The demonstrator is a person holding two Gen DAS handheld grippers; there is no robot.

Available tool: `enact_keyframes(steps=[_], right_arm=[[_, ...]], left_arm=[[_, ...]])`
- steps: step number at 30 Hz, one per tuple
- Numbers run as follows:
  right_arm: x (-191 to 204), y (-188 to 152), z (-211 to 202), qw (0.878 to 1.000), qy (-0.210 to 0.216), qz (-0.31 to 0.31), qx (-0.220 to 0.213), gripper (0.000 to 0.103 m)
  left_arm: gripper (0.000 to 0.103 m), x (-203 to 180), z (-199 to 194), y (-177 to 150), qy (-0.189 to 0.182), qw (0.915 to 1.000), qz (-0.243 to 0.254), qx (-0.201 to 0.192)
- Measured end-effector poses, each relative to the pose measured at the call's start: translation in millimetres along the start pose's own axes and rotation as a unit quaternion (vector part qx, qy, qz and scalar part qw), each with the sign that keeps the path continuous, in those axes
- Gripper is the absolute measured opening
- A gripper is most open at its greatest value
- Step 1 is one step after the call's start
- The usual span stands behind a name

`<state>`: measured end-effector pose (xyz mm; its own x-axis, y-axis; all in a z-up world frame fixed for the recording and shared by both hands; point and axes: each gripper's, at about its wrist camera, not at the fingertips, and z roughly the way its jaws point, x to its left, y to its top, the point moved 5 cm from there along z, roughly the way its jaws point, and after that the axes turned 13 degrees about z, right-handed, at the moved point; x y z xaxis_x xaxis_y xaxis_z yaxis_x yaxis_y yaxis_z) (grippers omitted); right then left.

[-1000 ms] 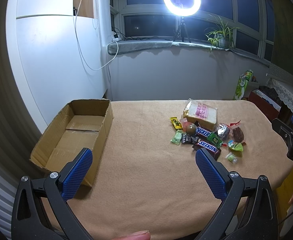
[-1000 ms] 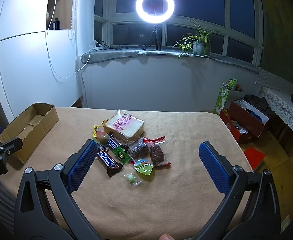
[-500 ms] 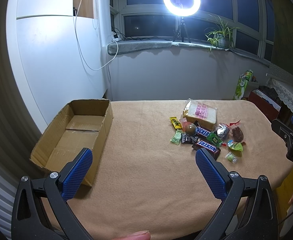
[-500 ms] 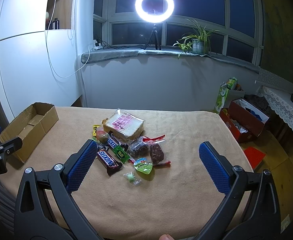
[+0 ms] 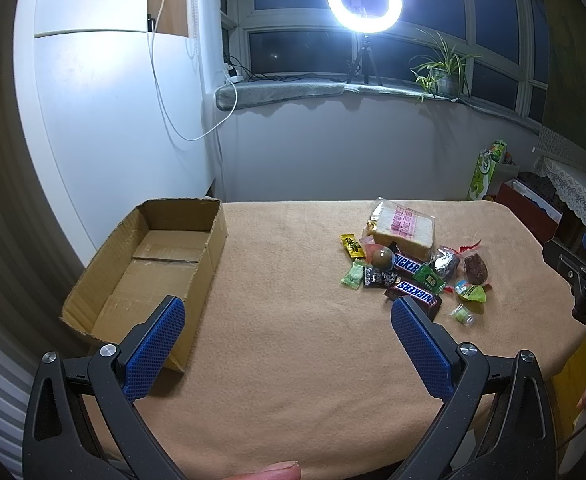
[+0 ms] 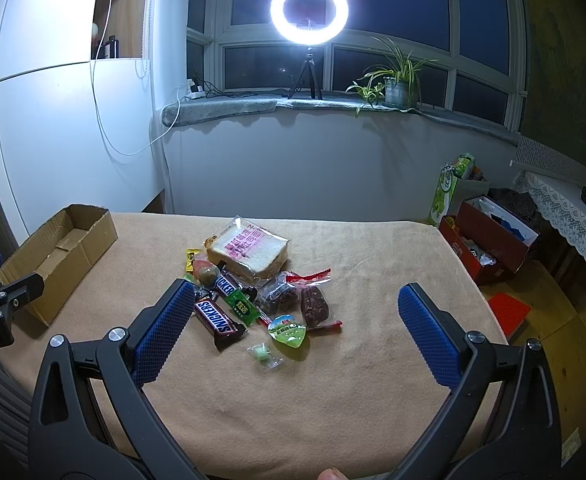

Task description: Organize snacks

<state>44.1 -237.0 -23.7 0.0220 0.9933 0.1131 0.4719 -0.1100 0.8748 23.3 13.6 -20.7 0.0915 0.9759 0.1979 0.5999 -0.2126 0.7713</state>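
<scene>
A pile of snacks lies on the tan tablecloth: a bagged bread slice [image 6: 249, 250], a Snickers bar [image 6: 217, 320], a second Snickers [image 6: 226, 285], a green jelly cup [image 6: 288, 332], a small green candy [image 6: 262, 354] and dark wrapped sweets [image 6: 313, 305]. The pile also shows in the left wrist view, with the bread slice [image 5: 403, 228] at its back. An empty cardboard box [image 5: 153, 268] sits at the table's left end. My left gripper [image 5: 287, 344] is open and empty above the table's near edge, between box and pile. My right gripper [image 6: 297, 328] is open and empty, just short of the pile.
The tan table [image 6: 293, 408] ends at a white wall behind and a white cabinet [image 5: 105, 112] on the left. A ring light [image 6: 309, 10] and a potted plant [image 6: 397, 84] stand on the windowsill. Red boxes [image 6: 489, 240] sit on the floor to the right.
The right gripper has crept slightly forward toward the snack pile. The left gripper has hardly moved. Both stay open.
</scene>
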Motion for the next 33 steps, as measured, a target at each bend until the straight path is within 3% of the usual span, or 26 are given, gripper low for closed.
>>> enact_keyframes(steps=[10, 20, 24, 28, 33], right_arm=[[-6, -11, 8, 1.0, -0.005, 0.001, 0.015, 0.103], [-48, -85, 77, 0.99, -0.041, 0.016, 0.137, 0.103], [-58, -107, 91, 0.986, -0.044, 0.016, 0.159, 0.103], [-66, -119, 94, 0.985, -0.036, 0.02, 0.166, 0.103], [-69, -126, 90, 0.989, -0.021, 0.004, 0.143, 0.103]], left_arm=[[0.102, -1, 5, -3, -0.006, 0.9999, 0.001, 0.008], [0.102, -28, 74, -52, -0.037, 0.9943, 0.011, 0.099], [0.103, -41, 93, -70, -0.045, 0.9904, 0.024, 0.128], [0.103, -48, 105, -83, -0.051, 0.9875, 0.032, 0.145], [0.103, -43, 108, -92, -0.085, 0.9885, 0.013, 0.124]])
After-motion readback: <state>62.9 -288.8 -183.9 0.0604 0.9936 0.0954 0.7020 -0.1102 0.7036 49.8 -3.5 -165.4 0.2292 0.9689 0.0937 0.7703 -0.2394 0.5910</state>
